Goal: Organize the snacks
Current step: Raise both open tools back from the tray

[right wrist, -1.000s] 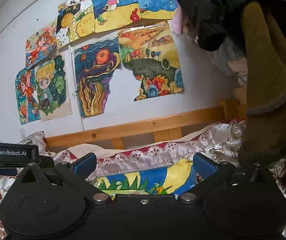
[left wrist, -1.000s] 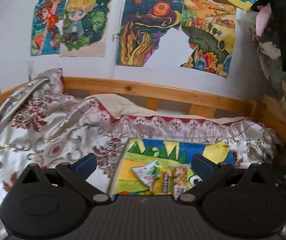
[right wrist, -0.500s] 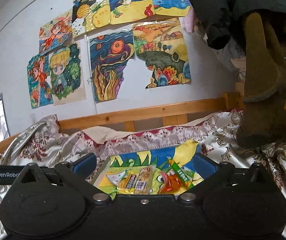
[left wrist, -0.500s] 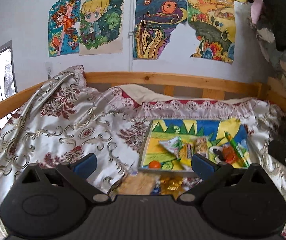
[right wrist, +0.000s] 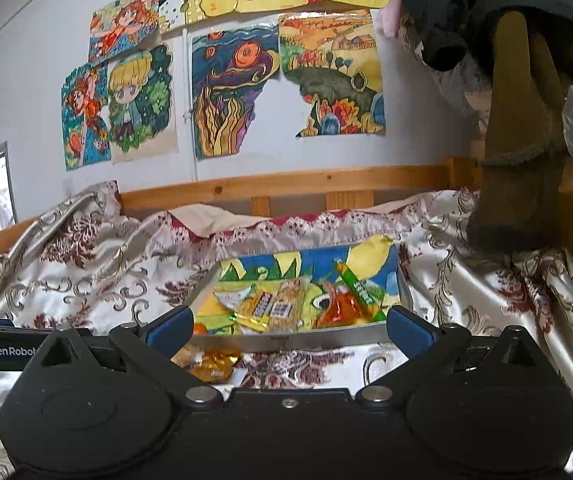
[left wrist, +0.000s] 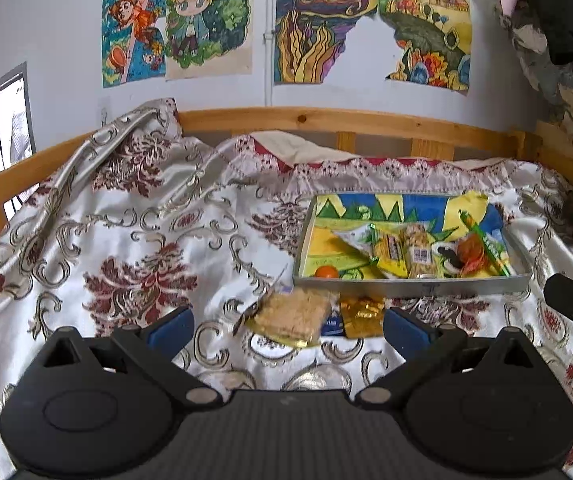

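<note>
My left tool [left wrist: 288, 326] spread wide, holding nothing, above cracker packet [left wrist: 292, 314] and gold-wrapped snack [left wrist: 362, 316] on bedspread [left wrist: 126, 240], my right tool [right wrist: 286, 330] wide, empty, facing snack tray [right wrist: 286, 342].

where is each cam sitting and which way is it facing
Left wrist: on the open left gripper, facing the bedspread, cracker pack, gold packet and tray; its black fingers show.
Right wrist: on the open right gripper, facing the tray; its fingers and a fingertip at left show.
Shared: tray, gold packet, wall drawings.
</note>
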### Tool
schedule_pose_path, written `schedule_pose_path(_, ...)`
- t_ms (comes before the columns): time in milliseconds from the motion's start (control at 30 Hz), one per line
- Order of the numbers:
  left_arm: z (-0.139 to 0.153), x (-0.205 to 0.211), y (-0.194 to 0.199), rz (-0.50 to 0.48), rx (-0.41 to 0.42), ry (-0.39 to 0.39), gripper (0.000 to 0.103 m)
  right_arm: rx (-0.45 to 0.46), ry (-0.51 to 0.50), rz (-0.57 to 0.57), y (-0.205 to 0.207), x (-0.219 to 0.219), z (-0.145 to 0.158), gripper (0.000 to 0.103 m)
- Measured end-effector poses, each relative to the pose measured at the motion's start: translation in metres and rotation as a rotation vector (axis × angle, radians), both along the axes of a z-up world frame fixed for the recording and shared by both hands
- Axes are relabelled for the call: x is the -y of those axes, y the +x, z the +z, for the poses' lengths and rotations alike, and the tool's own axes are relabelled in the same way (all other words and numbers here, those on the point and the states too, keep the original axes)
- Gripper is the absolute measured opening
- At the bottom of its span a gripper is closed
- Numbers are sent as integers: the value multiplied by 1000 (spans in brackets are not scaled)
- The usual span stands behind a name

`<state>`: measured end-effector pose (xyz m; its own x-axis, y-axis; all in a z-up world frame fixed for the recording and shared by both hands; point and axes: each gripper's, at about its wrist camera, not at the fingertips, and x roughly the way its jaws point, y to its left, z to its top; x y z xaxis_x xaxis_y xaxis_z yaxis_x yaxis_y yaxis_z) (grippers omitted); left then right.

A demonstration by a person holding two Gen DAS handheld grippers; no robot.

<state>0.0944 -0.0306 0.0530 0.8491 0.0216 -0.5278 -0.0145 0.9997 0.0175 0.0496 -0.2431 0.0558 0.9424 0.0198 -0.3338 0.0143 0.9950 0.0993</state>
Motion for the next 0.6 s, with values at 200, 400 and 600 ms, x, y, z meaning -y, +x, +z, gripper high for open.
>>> schedule_pose_path(200, -17, -3, -2, -6, -19, 6, 103, -40, -12, -12, -8, -5, -15, 102)
schedule_pose_path(400, -30, -6, -3, -11, -31, 13, 103, -74, -31, -9, -9, -12, -26, 102)
schedule_pose_path(600, -41, -13, -3, -12, -48, 4, 102, -112, -54, -4, -4, -18, -40, 102)
